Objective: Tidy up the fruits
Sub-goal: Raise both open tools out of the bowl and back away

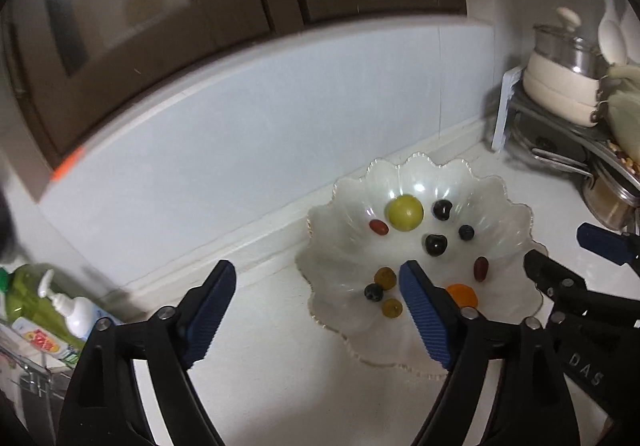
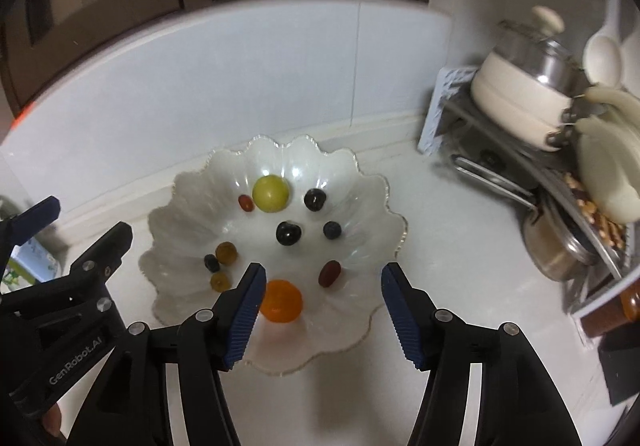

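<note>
**Fruit all in the bowl, both tongs empty**

The left tongs stand wide open above the bare surface just left of the scalloped glass bowl, holding nothing. The bowl sits near the back edge of the surface, by the wall, with a green fruit, dark berries and an orange fruit scattered inside. The right tongs hang parted over its near rim, empty too. Placing looks finished; I see no fruit outside the bowl, so next likely comes withdrawing or regrouping by kind.
</note>
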Demonstrator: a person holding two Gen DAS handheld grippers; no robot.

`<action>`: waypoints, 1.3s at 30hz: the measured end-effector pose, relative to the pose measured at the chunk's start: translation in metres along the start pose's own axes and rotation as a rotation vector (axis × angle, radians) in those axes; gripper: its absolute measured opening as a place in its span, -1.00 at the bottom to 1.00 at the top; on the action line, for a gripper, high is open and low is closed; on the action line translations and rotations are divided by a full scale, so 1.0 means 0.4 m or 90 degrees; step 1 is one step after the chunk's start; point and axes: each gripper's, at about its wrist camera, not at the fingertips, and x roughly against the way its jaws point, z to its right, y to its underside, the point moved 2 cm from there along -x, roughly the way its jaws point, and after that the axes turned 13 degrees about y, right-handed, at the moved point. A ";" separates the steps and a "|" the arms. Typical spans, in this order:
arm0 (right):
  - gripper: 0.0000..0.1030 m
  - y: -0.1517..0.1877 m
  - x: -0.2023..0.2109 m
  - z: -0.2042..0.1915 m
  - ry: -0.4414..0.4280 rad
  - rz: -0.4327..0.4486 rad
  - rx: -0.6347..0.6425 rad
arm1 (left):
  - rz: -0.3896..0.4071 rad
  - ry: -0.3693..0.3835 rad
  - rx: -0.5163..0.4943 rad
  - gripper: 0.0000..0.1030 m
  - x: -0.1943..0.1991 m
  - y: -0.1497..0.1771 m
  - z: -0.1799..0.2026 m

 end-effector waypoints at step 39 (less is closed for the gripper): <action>0.50 0.627 0.794 0.249 0.003 0.290 -0.055 | 0.248 -0.017 0.071 0.97 0.855 0.570 0.226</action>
